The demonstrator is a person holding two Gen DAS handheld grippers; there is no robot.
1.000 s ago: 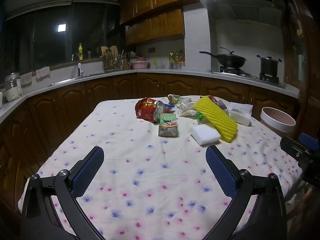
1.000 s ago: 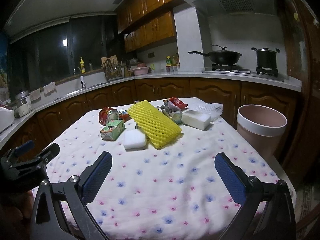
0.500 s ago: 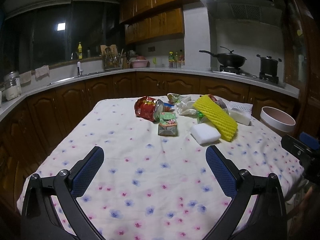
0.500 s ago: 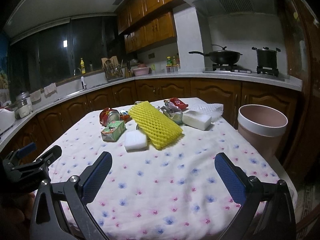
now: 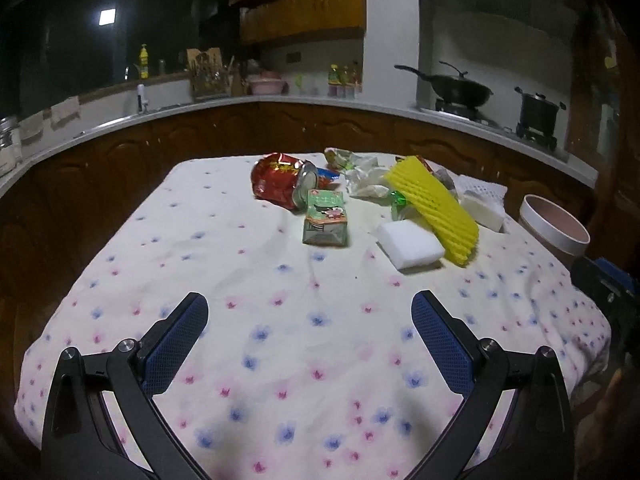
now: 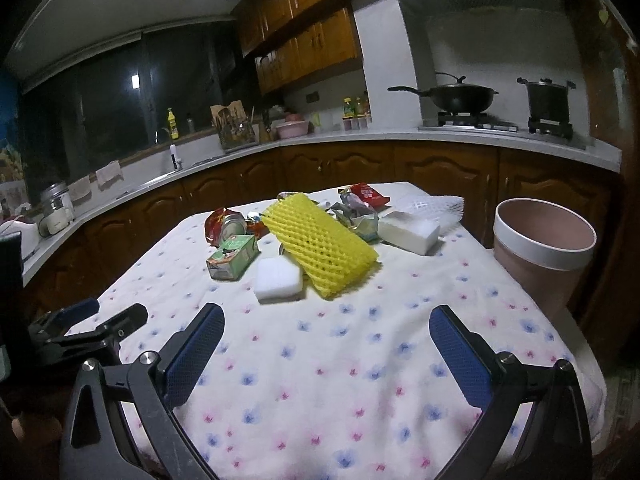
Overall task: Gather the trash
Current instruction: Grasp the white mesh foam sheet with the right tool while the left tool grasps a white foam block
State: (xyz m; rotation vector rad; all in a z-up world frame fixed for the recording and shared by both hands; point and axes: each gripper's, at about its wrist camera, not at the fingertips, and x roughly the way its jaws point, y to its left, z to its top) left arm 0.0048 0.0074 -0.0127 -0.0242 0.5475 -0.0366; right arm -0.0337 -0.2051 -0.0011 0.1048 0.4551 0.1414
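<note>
- Two grippers show, both with jaws spread wide and holding nothing: the left gripper (image 5: 310, 336) and the right gripper (image 6: 326, 344) hover over the near, bare part of a bench (image 6: 320, 380) covered in a white cloth with pink and blue flowers.
- One yellow foam net sleeve (image 6: 318, 246) lies in the middle of the trash pile and serves as landmark. Its long axis runs from the far left to the near right in the right wrist view, with the open end pointing toward the near edge of the bench.
- Two white foam blocks: one white block (image 6: 278, 280) touches the sleeve's near left side; a second white block (image 6: 408, 232) lies beyond the sleeve on the right.
- One green drink carton (image 6: 232, 258) lies left of the sleeve, its long axis running toward the far end of the bench.
- One red snack bag (image 5: 280, 180) with a silver can end showing lies behind the carton, far left of the sleeve.
- One white foam net (image 6: 432, 204) sits beyond the second block.
- Crumpled wrappers (image 6: 356, 216) lie just behind the sleeve; their number is unclear.
- One pink bin (image 6: 540, 252) with a white rim stands off the bench, right of the sleeve.
</note>
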